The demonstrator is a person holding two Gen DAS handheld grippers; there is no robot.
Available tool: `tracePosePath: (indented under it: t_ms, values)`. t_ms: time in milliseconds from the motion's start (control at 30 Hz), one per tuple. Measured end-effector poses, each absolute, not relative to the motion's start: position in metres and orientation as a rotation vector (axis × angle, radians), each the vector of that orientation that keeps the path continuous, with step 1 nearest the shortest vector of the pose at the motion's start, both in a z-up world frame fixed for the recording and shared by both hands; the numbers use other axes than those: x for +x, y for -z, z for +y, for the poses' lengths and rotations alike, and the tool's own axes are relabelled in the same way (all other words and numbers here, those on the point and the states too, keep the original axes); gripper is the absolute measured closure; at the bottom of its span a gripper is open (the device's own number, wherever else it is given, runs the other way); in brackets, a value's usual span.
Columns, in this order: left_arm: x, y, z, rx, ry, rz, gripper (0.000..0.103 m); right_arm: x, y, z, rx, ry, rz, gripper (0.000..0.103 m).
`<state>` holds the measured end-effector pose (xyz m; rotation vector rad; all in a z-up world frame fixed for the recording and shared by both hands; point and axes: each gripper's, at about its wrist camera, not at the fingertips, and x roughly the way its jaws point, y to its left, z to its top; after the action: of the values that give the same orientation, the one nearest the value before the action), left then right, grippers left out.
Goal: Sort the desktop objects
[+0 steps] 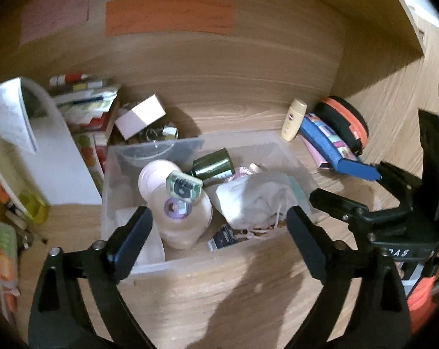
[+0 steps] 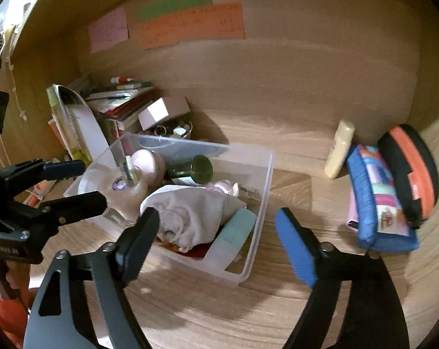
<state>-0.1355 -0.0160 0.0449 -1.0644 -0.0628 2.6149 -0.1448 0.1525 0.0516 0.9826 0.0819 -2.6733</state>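
I am holding both grippers, left gripper (image 1: 216, 218) and right gripper (image 2: 218, 226), released; the cream bottle (image 2: 339, 148) at the frame's right is looking light, stiff and slippery, so I would take its middle.

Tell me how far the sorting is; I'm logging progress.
Done: the clear plastic bin already holds a dark green bottle and a white cloth bag. In hand: nothing; left gripper and right gripper are open. Left: the cream bottle and blue pouch remain outside.
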Motion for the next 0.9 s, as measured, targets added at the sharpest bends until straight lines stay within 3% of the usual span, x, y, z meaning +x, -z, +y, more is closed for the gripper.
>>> tracePosePath:
  t_ms: [367, 533, 900]
  values:
    - [-0.107, -0.049, -0.039, -1.044, -2.813, -0.069, 0.008, -0.111, -0.062, 0.142, 0.939, 2.688, 0.104, 0.018]
    - [-0.099, -0.047, -0.043, -1.049, -2.856, -0.060, 0.007, -0.098, -0.065, 0.141, 0.879, 2.724, 0.112, 0.001]
    - [-0.097, -0.032, -0.040, -1.129, -2.834, -0.094, 0.004, -0.097, -0.058, 0.138, 0.905, 2.713, 0.091, 0.001]
